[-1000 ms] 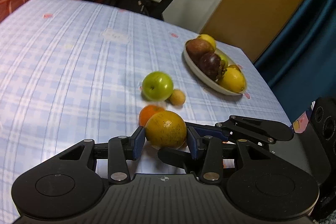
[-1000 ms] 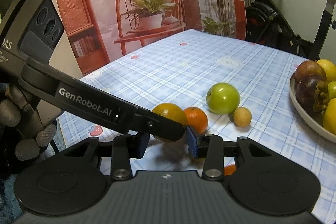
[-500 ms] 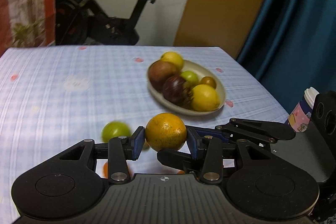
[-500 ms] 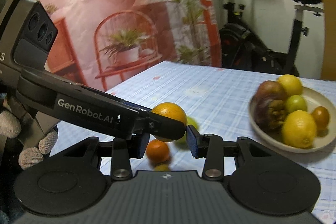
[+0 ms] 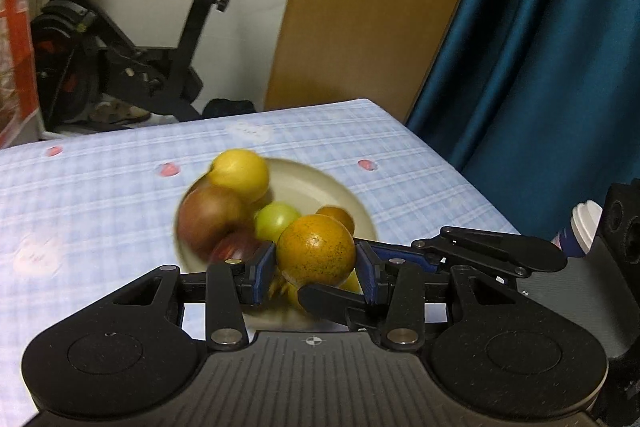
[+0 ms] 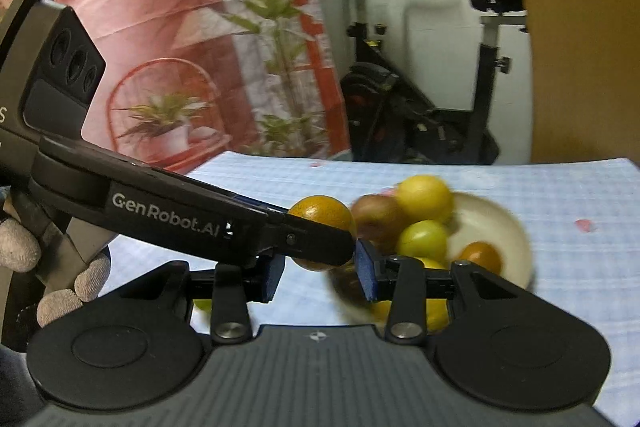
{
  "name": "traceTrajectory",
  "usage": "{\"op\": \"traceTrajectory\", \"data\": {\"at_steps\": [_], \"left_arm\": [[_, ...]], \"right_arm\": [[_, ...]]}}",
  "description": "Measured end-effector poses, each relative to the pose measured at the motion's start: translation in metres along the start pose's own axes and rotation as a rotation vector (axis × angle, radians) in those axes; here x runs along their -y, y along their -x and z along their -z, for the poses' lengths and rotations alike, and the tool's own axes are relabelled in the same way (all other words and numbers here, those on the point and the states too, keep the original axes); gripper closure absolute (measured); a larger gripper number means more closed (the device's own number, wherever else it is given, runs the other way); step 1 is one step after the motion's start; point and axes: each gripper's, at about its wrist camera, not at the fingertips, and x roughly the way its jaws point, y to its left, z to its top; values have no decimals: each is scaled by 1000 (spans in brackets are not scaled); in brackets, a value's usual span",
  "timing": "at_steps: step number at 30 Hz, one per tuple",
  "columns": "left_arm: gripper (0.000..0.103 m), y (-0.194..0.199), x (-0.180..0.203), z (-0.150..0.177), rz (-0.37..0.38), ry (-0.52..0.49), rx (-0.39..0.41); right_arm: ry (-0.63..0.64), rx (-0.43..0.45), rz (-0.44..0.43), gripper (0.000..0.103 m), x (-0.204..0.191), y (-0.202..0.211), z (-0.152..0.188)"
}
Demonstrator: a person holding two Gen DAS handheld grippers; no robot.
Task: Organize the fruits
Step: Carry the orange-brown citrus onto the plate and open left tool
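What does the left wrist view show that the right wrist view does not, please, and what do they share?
Only the left wrist view shows the dark blue curtain and the left gripper's blue pads clamped on both sides of the speckled orange fruit.

Only the right wrist view shows the red printed backdrop with plants, a gloved hand, and the right gripper with nothing between its pads.

Both show that fruit, the cream fruit plate, the blue checked tablecloth and the exercise bike.

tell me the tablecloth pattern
Light blue and white check tablecloth, clearest in the left wrist view.
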Motion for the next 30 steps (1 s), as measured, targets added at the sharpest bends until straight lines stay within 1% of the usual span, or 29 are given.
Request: {"op": "traceTrajectory", "data": {"at_steps": [2,6,11,18,24,26,27,30], "left_arm": [[58,-15,1,-8,5,-5,-18],[58,-43,-2,-20,8,-7,-51],[58,-71,-4,-32,10,-7,-67],[58,-90,-1,-43,9,-17,-86],[57,-104,-6,-41,-10,-8,-115],[57,-105,-9,-42,-9,7,-106],[57,-104,-10,-42,-9,11,-104],[56,-104,-8,-43,-25,1,-96]], "right_arm": [[3,-1,22,62,12,-3,-3],[-36,-6,51,62,37,-16,-5],[-79,-8,83,61,64,-31,-7],[-115,-12,114,60,91,-45,-12],[-145,-35,119,60,101,-56,-9],[-152,-47,119,60,102,-60,-6],[-157,-39,119,60,102,-60,-5],[-174,-39,116,59,104,-61,-5]]}}
